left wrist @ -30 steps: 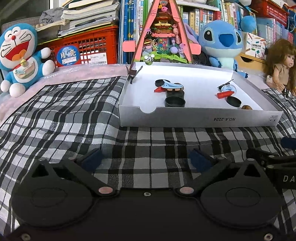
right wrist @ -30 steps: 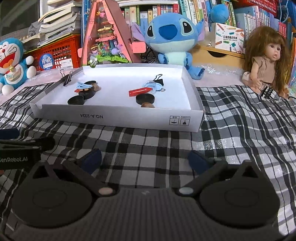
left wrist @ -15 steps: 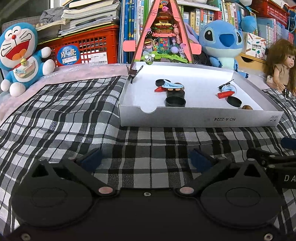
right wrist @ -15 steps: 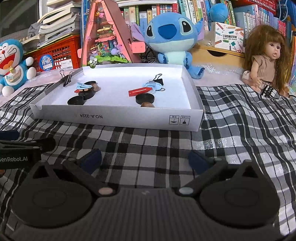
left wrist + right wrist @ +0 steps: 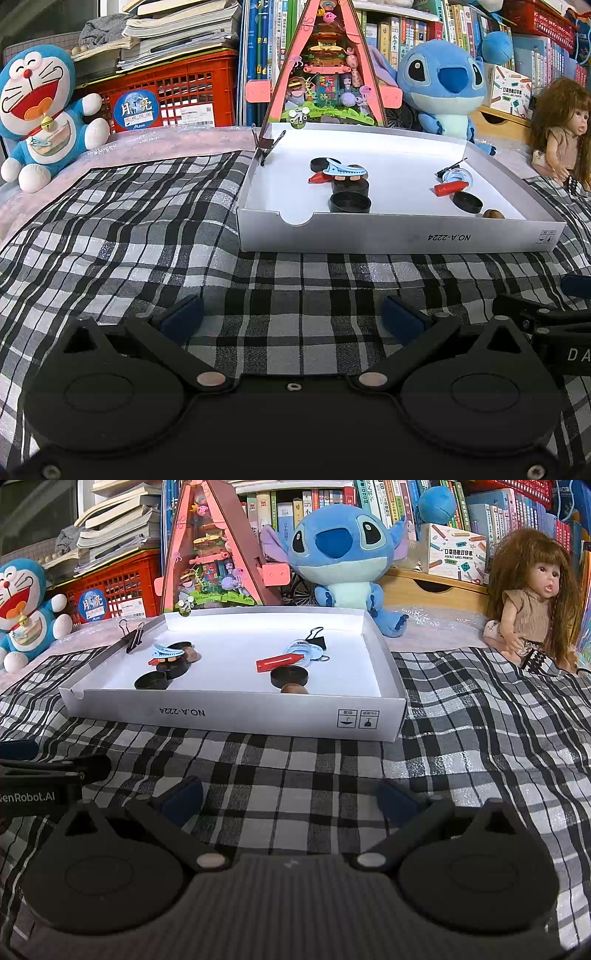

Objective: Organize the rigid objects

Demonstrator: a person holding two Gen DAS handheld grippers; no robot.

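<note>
Already the small rigid pieces sit inside the white cardboard tray (image 5: 236, 716), which lies on the plaid cloth (image 5: 480, 746) at about twelve o'clock from both tools. Within it two loose clusters show: toward nine o'clock a blue hair clip (image 5: 168, 650) resting over black round caps (image 5: 151, 681) and a small red piece, and toward three o'clock a red stick (image 5: 279, 661) lying by a clear round lid (image 5: 303, 650), a black disc (image 5: 289, 675), a brown nut (image 5: 293, 689) and a black binder clip (image 5: 316, 638). Another binder clip (image 5: 131, 634) is clamped on the tray's rim at ten o'clock. Nothing loose is visible on the cloth outside the tray, so gathering looks done; whether the two heaps still need sorting by kind I judge an open question, since each cluster mixes different items. The left gripper (image 5: 291, 317) hovers low over the cloth at six o'clock from the tray, well apart from it, its fingers spread wide and empty, level and pointing straight at the tray's near wall. The right gripper (image 5: 290, 797) sits just beside it in the same low pose, likewise released and holding nothing. Further out, a Doraemon plush (image 5: 40, 110) stands at ten o'clock, a Stitch plush (image 5: 340, 554) and a pink toy house (image 5: 210, 554) behind the tray at twelve, and a doll (image 5: 532, 594) at two o'clock before the bookshelves
</note>
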